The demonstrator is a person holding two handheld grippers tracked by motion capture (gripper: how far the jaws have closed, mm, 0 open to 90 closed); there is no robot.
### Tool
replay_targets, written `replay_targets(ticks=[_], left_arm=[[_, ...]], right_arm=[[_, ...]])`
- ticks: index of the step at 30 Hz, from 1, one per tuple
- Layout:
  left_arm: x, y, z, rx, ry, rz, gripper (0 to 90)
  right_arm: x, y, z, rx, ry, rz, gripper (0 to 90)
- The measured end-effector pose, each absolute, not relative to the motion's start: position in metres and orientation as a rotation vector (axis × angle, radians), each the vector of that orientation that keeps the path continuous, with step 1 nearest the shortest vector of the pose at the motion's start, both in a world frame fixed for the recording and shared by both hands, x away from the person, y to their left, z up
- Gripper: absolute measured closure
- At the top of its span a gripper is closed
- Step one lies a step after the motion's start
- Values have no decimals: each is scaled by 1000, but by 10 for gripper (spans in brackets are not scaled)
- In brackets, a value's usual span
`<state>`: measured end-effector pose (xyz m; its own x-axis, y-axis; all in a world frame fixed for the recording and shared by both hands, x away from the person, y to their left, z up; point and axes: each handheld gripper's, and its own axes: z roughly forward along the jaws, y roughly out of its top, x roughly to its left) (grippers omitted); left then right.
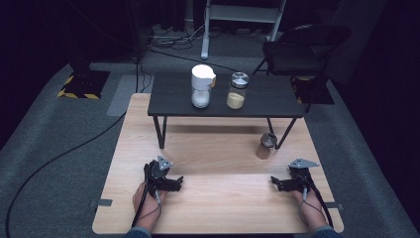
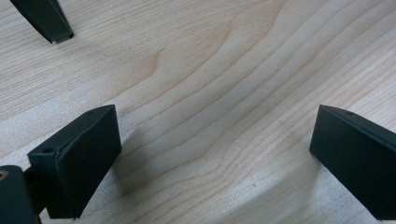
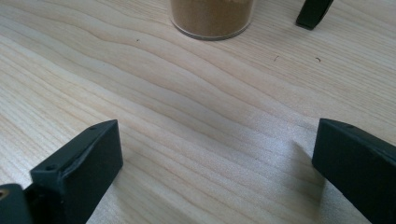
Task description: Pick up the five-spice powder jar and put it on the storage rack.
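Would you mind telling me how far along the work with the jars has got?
It looks barely begun. Both the left gripper and right gripper rest open and empty on the wooden table. The brown jar stands untouched ahead of the right gripper. The white jar and yellow jar sit on the dark shelf. Every grasp is still left.

High view: above you, looking forward and down | gripper views: low and close over the pale wooden tabletop [image 2: 224,70], which all three views share
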<state>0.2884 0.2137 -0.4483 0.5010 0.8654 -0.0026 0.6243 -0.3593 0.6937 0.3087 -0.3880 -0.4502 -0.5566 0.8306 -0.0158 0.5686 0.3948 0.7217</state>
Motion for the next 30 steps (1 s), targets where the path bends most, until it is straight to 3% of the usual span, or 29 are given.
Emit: replay_targets(ticks=[19,30], left_arm=[[288,214,-448,2107,1217,487,18],[288,213,-448,2106,1219,486,19]], right_arm=[[295,-403,-454,1237,2192,1102,20],[281,-416,-437,1194,2096,1243,20]])
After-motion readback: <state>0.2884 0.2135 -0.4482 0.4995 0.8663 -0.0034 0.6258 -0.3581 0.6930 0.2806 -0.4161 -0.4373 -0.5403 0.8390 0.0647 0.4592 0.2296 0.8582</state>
